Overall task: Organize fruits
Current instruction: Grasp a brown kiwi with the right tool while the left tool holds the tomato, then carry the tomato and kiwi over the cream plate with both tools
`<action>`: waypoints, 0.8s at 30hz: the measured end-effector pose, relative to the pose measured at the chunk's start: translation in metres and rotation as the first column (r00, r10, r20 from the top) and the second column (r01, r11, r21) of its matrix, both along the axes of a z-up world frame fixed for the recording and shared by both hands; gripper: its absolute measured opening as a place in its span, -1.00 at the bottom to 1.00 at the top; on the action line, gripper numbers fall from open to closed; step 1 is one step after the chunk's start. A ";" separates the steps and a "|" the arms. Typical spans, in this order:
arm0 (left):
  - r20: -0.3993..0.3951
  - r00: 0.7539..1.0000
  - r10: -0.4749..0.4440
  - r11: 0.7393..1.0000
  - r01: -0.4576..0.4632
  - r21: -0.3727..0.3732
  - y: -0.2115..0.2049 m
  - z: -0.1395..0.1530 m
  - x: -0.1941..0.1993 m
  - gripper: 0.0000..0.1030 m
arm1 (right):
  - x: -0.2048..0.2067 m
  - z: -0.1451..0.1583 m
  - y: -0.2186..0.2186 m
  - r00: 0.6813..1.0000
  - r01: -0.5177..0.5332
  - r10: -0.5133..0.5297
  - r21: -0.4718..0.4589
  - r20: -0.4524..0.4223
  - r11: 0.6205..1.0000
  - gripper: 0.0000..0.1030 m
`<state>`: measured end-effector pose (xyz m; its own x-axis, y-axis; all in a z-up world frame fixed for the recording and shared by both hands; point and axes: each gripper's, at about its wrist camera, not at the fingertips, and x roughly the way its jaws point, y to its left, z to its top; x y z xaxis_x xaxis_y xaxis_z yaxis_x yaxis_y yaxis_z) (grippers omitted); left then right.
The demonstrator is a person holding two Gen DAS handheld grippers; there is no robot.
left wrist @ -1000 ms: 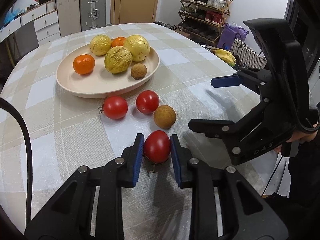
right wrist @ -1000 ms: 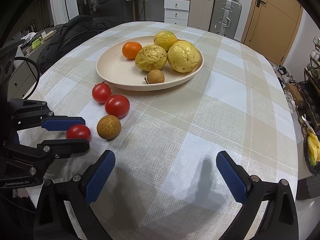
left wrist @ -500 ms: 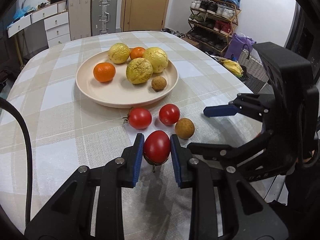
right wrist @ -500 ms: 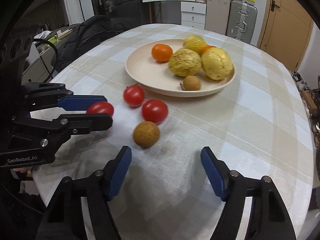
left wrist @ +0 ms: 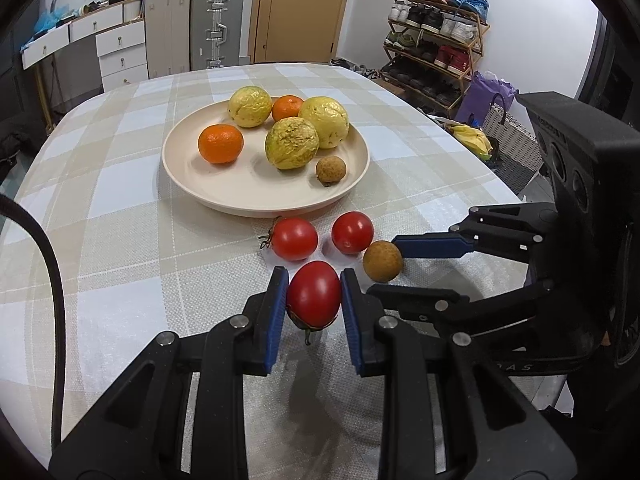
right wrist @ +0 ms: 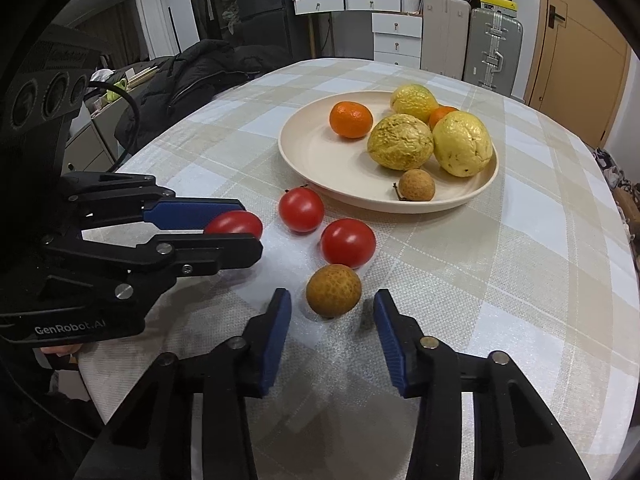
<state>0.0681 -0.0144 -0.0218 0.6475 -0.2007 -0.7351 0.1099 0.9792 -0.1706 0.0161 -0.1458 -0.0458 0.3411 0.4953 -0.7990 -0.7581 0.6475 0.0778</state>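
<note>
Step in hand: close the right gripper (right wrist: 333, 322) squarely on the brown longan (right wrist: 334, 295), centred between the pads, then lift straight up before carrying it to the plate (right wrist: 320, 168) at 12 o'clock. Its jaws have just been closing; they flank the longan, seemingly not yet touching. The left gripper (left wrist: 314, 300) is clamped on a tomato (left wrist: 314, 294); two tomatoes remain.

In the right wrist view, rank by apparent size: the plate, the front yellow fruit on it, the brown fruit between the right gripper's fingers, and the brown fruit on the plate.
1. plate
2. front yellow fruit
3. brown fruit on the table, though nearness to the camera enlarges it
4. brown fruit on the plate
</note>
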 end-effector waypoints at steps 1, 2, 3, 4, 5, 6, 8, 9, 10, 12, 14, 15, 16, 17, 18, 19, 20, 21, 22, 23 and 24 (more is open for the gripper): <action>0.000 1.000 0.000 1.000 0.000 0.000 0.000 0.000 0.000 -0.54 | 0.000 0.000 0.001 1.000 0.002 -0.002 0.001 0.000 1.000 -0.18; 0.001 1.000 0.000 1.000 0.000 0.000 0.000 0.000 0.000 -0.54 | 0.000 0.001 0.001 1.000 0.006 -0.006 0.005 0.001 1.000 -0.19; 0.001 1.000 0.001 1.000 -0.001 0.000 0.000 -0.001 0.000 -0.54 | 0.000 0.001 0.001 1.000 0.009 -0.009 0.010 0.000 1.000 -0.22; 0.001 1.000 0.002 1.000 -0.002 0.000 -0.001 -0.001 0.001 -0.54 | 0.001 0.001 0.001 1.000 0.010 -0.010 0.012 -0.003 1.000 -0.22; 0.002 1.000 0.002 1.000 -0.002 0.000 -0.001 -0.001 0.001 -0.54 | 0.001 0.001 0.001 1.000 0.012 -0.012 0.013 -0.001 1.000 -0.26; 0.000 1.000 0.001 1.000 -0.001 0.000 -0.001 -0.001 0.001 -0.54 | 0.001 0.000 0.001 1.000 0.014 -0.014 0.013 0.000 1.000 -0.29; 0.001 1.000 0.001 1.000 -0.001 0.000 -0.001 -0.001 0.001 -0.54 | 0.002 0.000 0.001 1.000 0.016 -0.016 0.011 -0.001 1.000 -0.40; 0.001 1.000 0.002 1.000 -0.002 0.001 0.000 -0.001 0.001 -0.54 | 0.002 0.000 0.001 1.000 0.016 -0.016 0.010 0.000 1.000 -0.44; 0.001 1.000 0.003 1.000 -0.003 0.000 0.000 -0.001 0.001 -0.54 | 0.002 0.000 0.001 1.000 0.014 -0.014 0.011 -0.001 1.000 -0.44; 0.001 1.000 0.005 1.000 -0.005 0.001 0.000 -0.001 0.001 -0.54 | 0.001 0.000 0.002 1.000 0.009 -0.009 0.008 0.001 1.000 -0.45; 0.000 1.000 0.006 1.000 -0.006 0.001 0.000 -0.001 0.001 -0.54 | 0.001 0.000 0.001 1.000 0.009 -0.009 0.009 0.001 1.000 -0.45; 0.000 1.000 0.007 1.000 -0.007 0.001 0.000 -0.001 0.001 -0.54 | 0.001 0.000 0.001 1.000 0.009 -0.009 0.010 0.001 1.000 -0.45; 0.001 1.000 0.008 1.000 -0.008 0.001 0.001 -0.001 0.001 -0.54 | 0.001 0.000 0.001 1.000 0.008 -0.008 0.012 0.001 1.000 -0.45; 0.003 1.000 0.009 1.000 -0.009 0.001 0.001 -0.001 0.002 -0.54 | 0.001 0.000 0.001 1.000 0.008 -0.008 0.013 0.003 1.000 -0.45; 0.006 1.000 0.010 1.000 -0.010 -0.001 0.002 0.000 0.002 -0.54 | 0.001 0.000 0.000 1.000 0.008 -0.008 0.015 0.004 1.000 -0.45; 0.009 1.000 0.011 1.000 -0.011 -0.001 0.002 0.000 0.002 -0.54 | 0.000 0.002 -0.001 1.000 0.009 -0.009 0.021 0.006 1.000 -0.45; 0.013 1.000 0.015 1.000 -0.015 0.001 0.003 0.001 0.001 -0.54 | 0.000 0.002 -0.002 1.000 0.010 -0.010 0.025 0.007 1.000 -0.45; 0.015 1.000 0.019 1.000 -0.019 0.002 0.004 0.001 0.001 -0.54 | 0.000 0.004 -0.003 1.000 0.010 -0.011 0.032 0.011 0.999 -0.45; 0.017 1.000 0.021 1.000 -0.021 0.001 0.005 0.002 0.001 -0.54 | 0.000 0.005 -0.003 1.000 0.011 -0.011 0.037 0.015 0.999 -0.45; 0.021 0.999 0.025 1.000 -0.025 -0.001 0.006 0.003 0.001 -0.54 | 0.000 0.007 -0.004 1.000 0.013 -0.014 0.044 0.019 0.999 -0.45; 0.026 0.999 0.029 1.000 -0.029 -0.003 0.007 0.004 0.000 -0.54 | 0.001 0.008 -0.005 1.000 0.014 -0.015 0.051 0.022 0.999 -0.45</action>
<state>0.0685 -0.0078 -0.0179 0.6717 -0.1836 -0.7177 0.0857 0.9816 -0.1709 0.0166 -0.1512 -0.0373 0.3661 0.5297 -0.7651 -0.7505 0.6542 0.0938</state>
